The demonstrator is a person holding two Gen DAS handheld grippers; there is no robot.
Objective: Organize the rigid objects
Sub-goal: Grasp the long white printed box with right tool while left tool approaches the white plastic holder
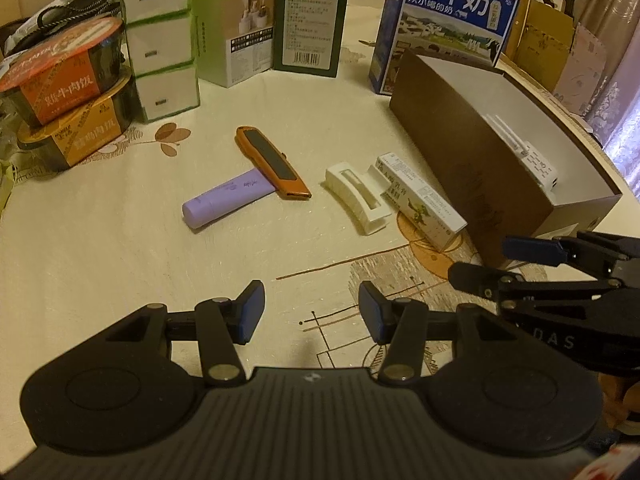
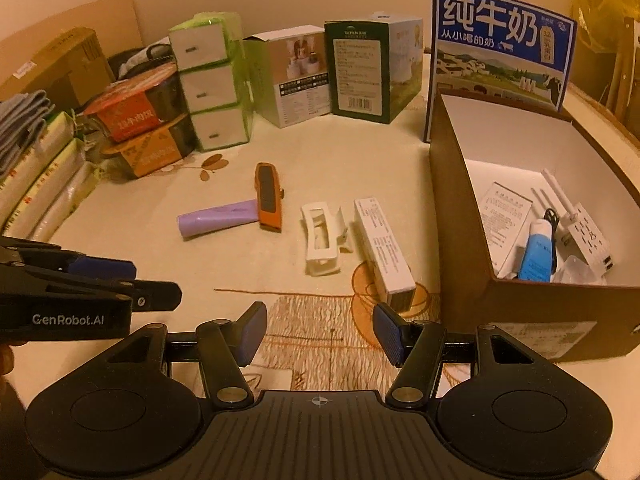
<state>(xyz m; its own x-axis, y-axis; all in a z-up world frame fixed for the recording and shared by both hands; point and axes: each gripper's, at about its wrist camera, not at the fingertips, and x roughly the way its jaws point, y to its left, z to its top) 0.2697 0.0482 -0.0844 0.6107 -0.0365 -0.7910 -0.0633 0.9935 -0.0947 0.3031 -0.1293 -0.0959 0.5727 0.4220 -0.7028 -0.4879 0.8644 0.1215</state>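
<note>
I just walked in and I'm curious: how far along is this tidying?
Partly done. The brown box already holds a blue tube, a white power strip and a leaflet. Nothing is in hand: the left hand-held gripper and the right hand-held gripper are open, empty. Left on the table: purple tube, orange utility knife, white hair clip, slim white carton.

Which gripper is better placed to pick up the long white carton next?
Right, probably: the long white carton lies just ahead of the open right gripper, beside the brown box. The left gripper sits further left.
</note>
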